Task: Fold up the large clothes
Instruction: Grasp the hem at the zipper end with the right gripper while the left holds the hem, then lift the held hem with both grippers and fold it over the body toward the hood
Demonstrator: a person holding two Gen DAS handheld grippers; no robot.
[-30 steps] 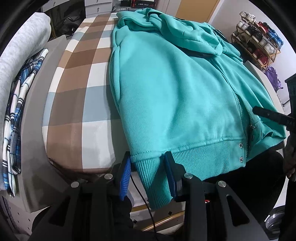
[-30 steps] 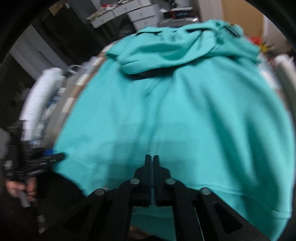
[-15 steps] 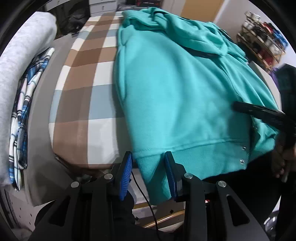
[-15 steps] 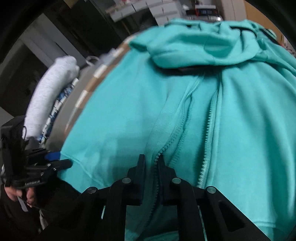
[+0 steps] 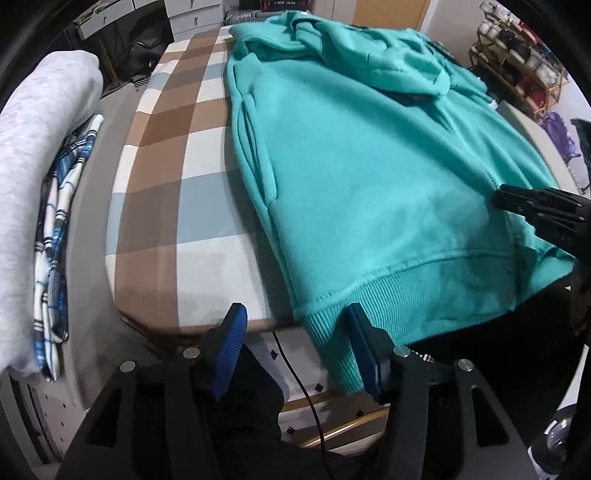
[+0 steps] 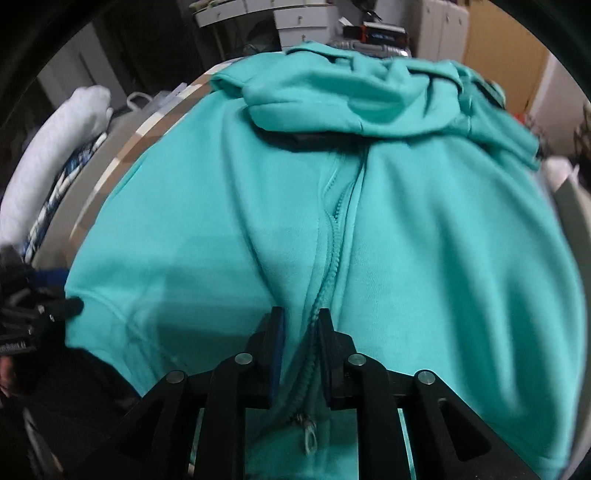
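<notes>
A teal zip-up hoodie [image 5: 369, 177] lies flat on a checked board [image 5: 173, 192], its hood bunched at the far end and its ribbed hem hanging over the near edge. My left gripper [image 5: 293, 332] is open, its blue-padded jaws either side of the hem's left corner. My right gripper [image 6: 300, 325] is partly open and straddles the zipper [image 6: 328, 266] near the hoodie's [image 6: 443, 240] hem; it also shows at the right of the left wrist view [image 5: 532, 206].
A grey folded garment [image 5: 40, 155] and a blue plaid cloth [image 5: 55, 258] lie on the left beside the board. A shoe rack [image 5: 517, 48] stands at the far right. Drawers and boxes [image 6: 295, 22] stand behind the board.
My left gripper has opened wider and let the hem corner go. My right gripper has gone from shut to partly open and moved onto the zipper.
</notes>
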